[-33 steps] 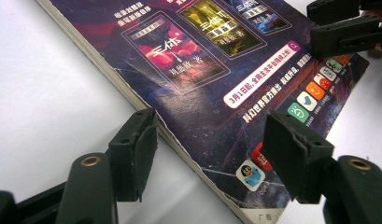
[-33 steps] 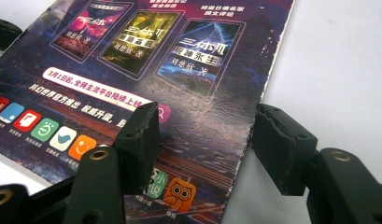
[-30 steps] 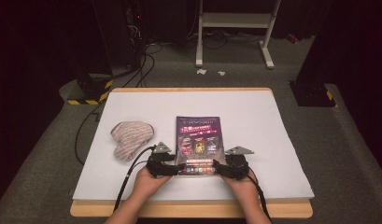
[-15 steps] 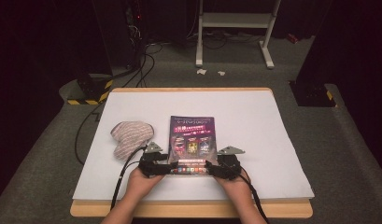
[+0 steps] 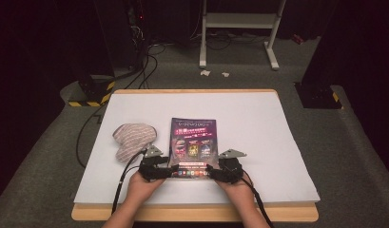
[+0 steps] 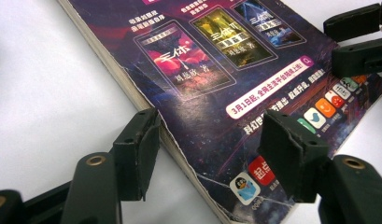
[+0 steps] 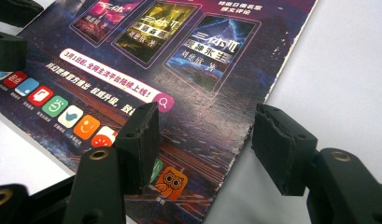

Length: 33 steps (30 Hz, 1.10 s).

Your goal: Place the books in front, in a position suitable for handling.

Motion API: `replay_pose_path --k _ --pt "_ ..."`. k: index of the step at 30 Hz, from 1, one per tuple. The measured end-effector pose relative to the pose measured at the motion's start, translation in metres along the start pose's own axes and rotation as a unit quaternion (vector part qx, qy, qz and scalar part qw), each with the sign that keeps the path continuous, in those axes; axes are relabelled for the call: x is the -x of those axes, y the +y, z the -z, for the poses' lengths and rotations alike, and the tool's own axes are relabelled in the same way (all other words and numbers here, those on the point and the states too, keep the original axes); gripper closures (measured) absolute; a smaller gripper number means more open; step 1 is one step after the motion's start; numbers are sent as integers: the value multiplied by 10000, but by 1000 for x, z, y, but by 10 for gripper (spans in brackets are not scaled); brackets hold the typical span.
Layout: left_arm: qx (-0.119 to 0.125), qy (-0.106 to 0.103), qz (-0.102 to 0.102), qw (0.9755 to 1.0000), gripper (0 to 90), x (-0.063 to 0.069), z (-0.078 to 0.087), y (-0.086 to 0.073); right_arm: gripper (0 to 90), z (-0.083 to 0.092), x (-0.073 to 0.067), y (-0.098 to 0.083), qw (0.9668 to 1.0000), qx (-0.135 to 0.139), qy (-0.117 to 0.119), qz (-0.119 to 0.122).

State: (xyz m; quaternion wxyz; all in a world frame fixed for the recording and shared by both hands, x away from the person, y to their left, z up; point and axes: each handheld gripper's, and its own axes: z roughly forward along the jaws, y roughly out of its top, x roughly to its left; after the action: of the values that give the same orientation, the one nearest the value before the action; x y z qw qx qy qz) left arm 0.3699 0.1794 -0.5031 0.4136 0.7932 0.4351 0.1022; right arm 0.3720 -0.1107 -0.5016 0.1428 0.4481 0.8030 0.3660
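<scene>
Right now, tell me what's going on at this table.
A person holds a two-jaw gripper in each hand at the near end of a magazine lying flat on the white table. The left gripper is open, its jaws straddling the near left corner; the right gripper is open astride the near right corner. Neither has clamped it. A striped cloth sits to the magazine's left.

book [image 6: 216, 70] far end cut off | small cover txt unreadable
</scene>
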Motion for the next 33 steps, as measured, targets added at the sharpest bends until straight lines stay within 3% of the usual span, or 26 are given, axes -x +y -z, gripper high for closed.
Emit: replay_pose_path --k 5,9,15,19,22,25,26,30,33 --pt "94 100 -80 9999 392 -2 4 0 425 1 0 0 10000 30 -10 30" --pt "243 179 -133 9995 383 -6 18 1 401 8 3 0 9997 221 -82 -3" --pt "480 294 -176 9983 383 -13 39 -1 406 22 20 -4 9990 390 -214 8" --pt "719 515 -388 9953 380 -19 59 -1 414 35 39 -11 9976 580 -365 -39" --pt "915 765 -410 9920 356 -29 76 1 417 44 53 -17 9967 653 -487 -41" --pt "1038 1086 -357 9880 302 -43 91 4 418 50 63 -23 9956 743 -557 -109" --pt "1029 1191 -295 9871 251 -49 95 6 417 54 70 -26 9949 819 -560 -192" --pt "868 1541 36 9842 187 -76 102 11 414 56 74 -28 9943 892 -556 -176" --pt "741 1542 342 9847 184 -95 100 18 415 59 76 -28 9939 965 -501 -172"
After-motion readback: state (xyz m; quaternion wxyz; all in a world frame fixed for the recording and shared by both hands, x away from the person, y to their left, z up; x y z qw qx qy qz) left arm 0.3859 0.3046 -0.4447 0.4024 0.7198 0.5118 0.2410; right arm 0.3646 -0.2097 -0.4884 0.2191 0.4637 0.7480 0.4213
